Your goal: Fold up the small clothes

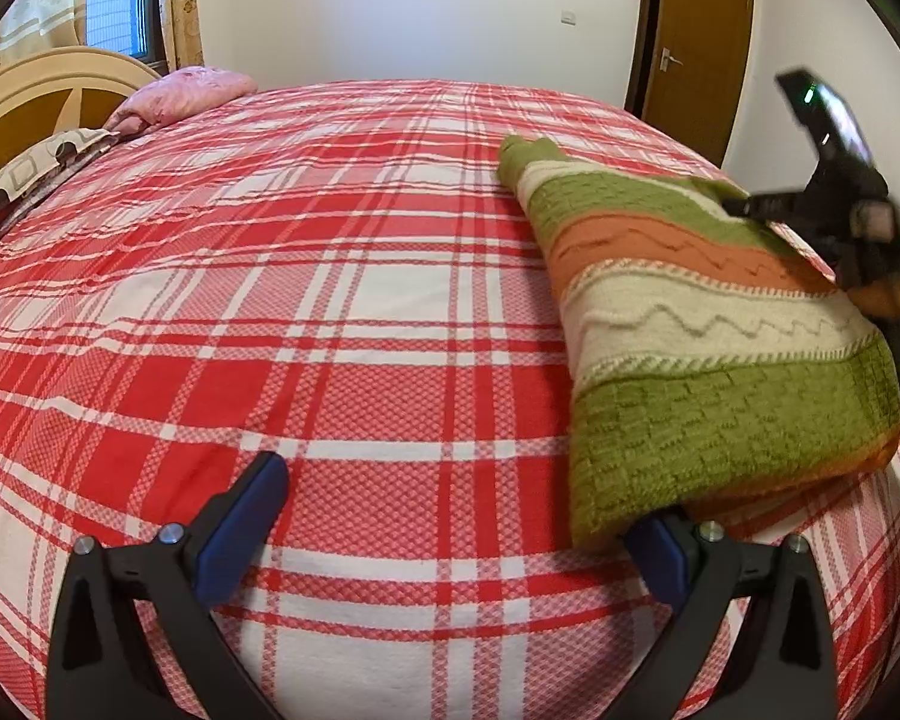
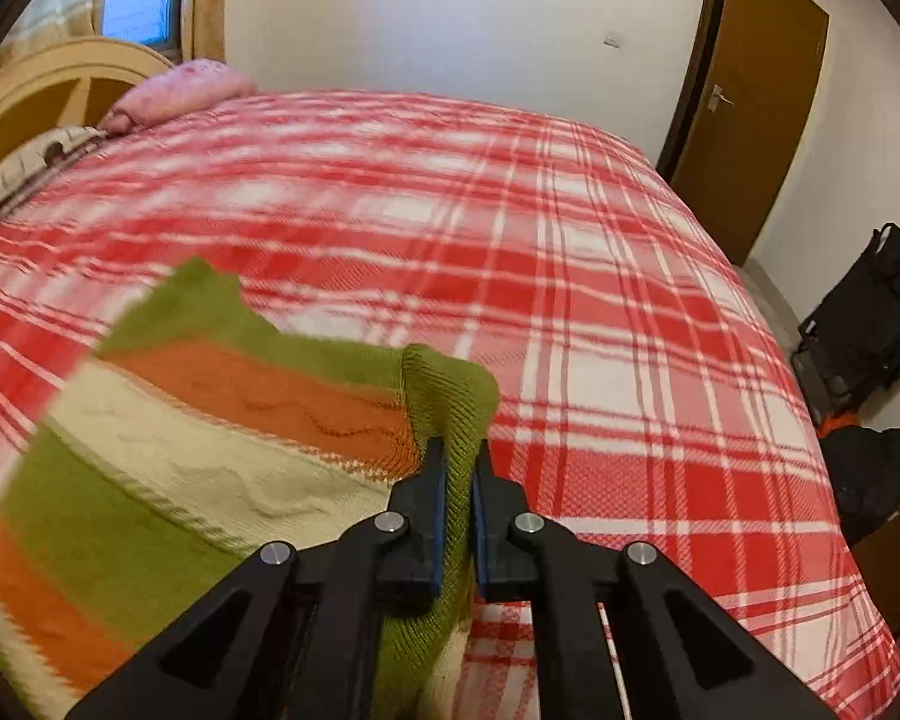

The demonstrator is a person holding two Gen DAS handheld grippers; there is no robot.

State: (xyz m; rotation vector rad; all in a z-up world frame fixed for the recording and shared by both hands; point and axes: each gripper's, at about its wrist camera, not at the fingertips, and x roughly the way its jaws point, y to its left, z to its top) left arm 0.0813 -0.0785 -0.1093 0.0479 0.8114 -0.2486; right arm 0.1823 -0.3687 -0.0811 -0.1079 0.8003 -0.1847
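A knitted sweater [image 1: 702, 348] with green, orange and cream stripes lies folded on the right side of the red plaid bed [image 1: 342, 300]. My left gripper [image 1: 456, 516] stands open and wide above the bedspread. Its right finger [image 1: 660, 558] is tucked under the sweater's near corner, and nothing is pinched between the pads. In the right wrist view the sweater [image 2: 198, 468] fills the lower left. My right gripper [image 2: 459, 468] is shut on a raised green ribbed edge [image 2: 450, 396] of it. In the left wrist view the right gripper [image 1: 834, 222] appears blurred at the sweater's far right side.
A pink pillow [image 1: 186, 93] and a patterned pillow [image 1: 36, 174] lie by the cream headboard [image 1: 48, 96] at the far left. A brown door [image 2: 750, 108] stands past the bed's far right corner. Black bags [image 2: 870, 324] sit on the floor to the right.
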